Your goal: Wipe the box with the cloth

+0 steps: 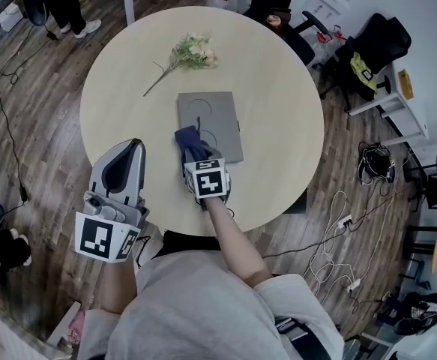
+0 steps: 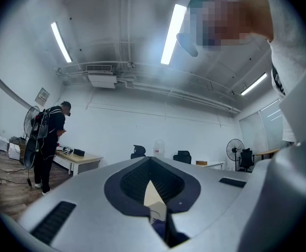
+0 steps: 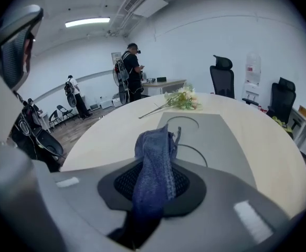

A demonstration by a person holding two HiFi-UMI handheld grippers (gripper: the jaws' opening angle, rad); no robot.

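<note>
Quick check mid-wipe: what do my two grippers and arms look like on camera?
Both the left gripper and the right gripper have smooth silver-grey shells tapering to the jaws, with black textured pads inside. Each carries a white cube printed with black square markers. The person wears a light grey short-sleeved shirt, and the forearms are bare. No cables show on either gripper.

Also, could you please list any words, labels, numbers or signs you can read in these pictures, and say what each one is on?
No text here can be read.
On the box: only thin curved lines, no print.
On the cloth: plain blue, no label.
On the marker cubes: black-and-white square patterns, no letters.
On the wall sign: too small and blurred to read.
</note>
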